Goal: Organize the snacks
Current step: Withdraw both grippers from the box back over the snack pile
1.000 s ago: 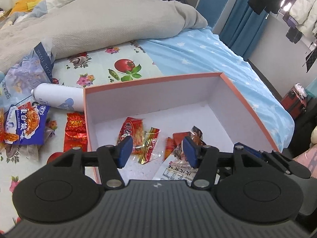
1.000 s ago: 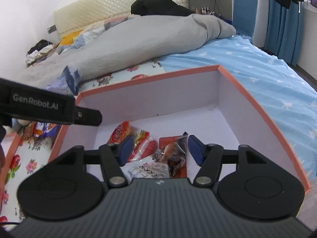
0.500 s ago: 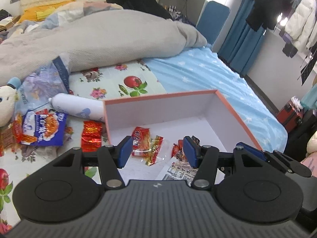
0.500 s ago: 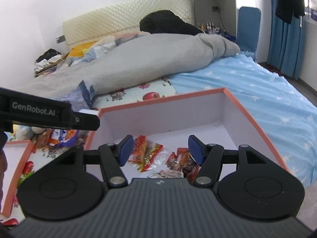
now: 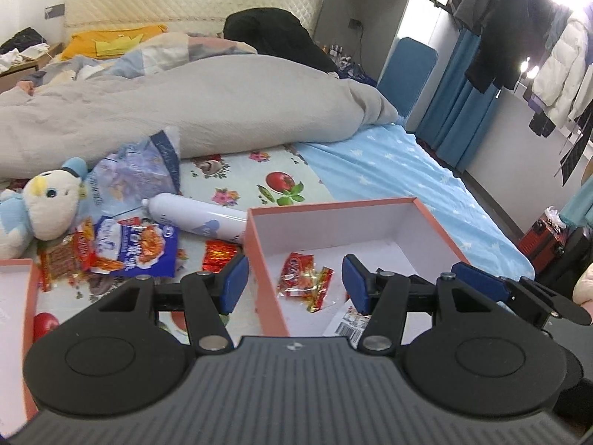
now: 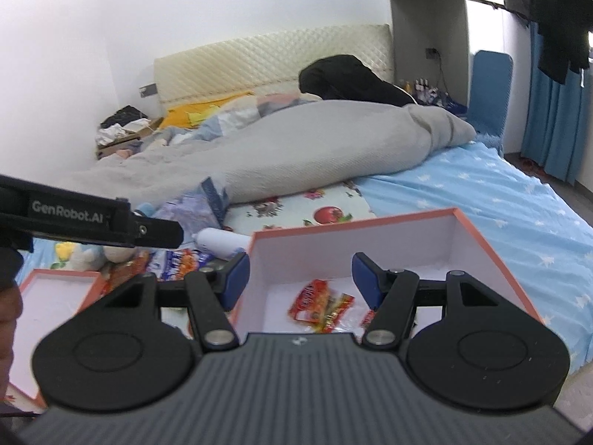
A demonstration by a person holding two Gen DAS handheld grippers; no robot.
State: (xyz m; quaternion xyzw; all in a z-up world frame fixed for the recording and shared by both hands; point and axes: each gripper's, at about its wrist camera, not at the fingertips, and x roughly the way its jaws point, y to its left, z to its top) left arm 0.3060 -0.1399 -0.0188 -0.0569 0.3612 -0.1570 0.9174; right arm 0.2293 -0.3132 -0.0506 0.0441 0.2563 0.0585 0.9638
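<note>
Both the left gripper (image 5: 292, 283) and the right gripper (image 6: 300, 280) hover wide apart and empty above an orange-rimmed white cardboard box (image 5: 335, 209) on the bed, red foil snack packets (image 5: 302, 274) inside, a blue-and-white snack bag (image 5: 135, 246) well outside.

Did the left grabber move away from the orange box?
Yes. The open left gripper pulled back and up: the orange-rimmed white cardboard box now looks smaller and lower.

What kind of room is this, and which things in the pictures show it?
Most likely a home bedroom. The snacks and the orange box lie on a bed with a padded headboard and a rumpled grey duvet, and coats hang by the blue curtains.
</note>
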